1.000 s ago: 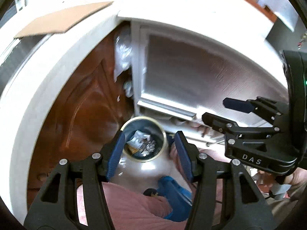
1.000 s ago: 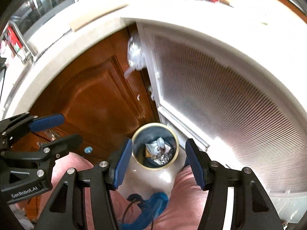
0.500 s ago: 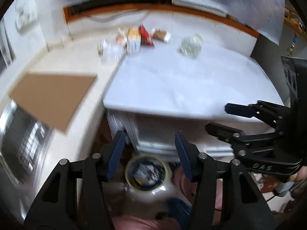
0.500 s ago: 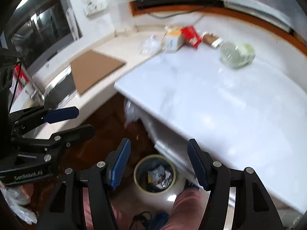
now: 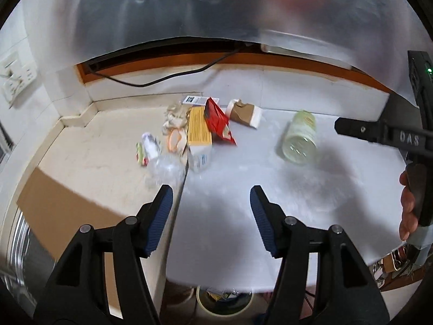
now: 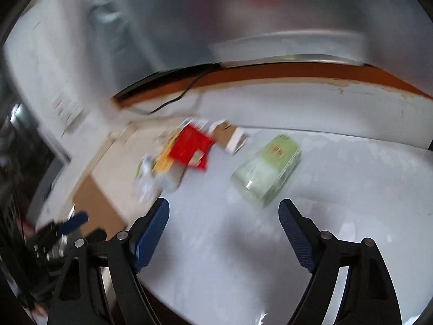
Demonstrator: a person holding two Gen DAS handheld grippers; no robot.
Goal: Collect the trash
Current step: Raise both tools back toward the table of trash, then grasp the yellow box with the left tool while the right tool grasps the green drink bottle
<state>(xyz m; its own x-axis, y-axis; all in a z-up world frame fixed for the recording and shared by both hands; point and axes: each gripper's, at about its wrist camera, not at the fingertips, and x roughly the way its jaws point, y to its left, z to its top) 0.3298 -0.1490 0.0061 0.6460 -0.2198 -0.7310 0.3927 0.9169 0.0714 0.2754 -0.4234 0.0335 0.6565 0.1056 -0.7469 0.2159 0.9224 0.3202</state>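
Left gripper (image 5: 209,197): black frame, blue ribbed pads, jaws spread and opening, nothing between them. It hangs above the white marble counter (image 5: 243,189), short of the litter.

Landmark: the yellow-and-white cardboard carton (image 5: 199,135), lying flat near the rear of the counter.

- Left of the carton: a crushed clear plastic bottle with a green label (image 5: 157,157), touching or just beside it.
- Behind and left of the carton: crumpled beige paper scraps (image 5: 176,120).
- Front left of the carton, well apart: a flat brown cardboard sheet (image 5: 67,205) on the beige side counter.
- Right of the carton, overlapping its edge: a red foil snack wrapper (image 5: 217,122).
- Further right: a brown paper cup with a white rim (image 5: 245,112), on its side.
- Far right, apart from the group: a clear plastic jar with a pale green label (image 5: 300,140), on its side.
- Below the counter's front edge: a round cream-rimmed waste bin (image 5: 224,302) with scraps inside.

Right gripper (image 6: 224,211): same build, jaws spread wide and opening, empty. It hangs above the counter with the jar just ahead of its pads. The view is motion-blurred.
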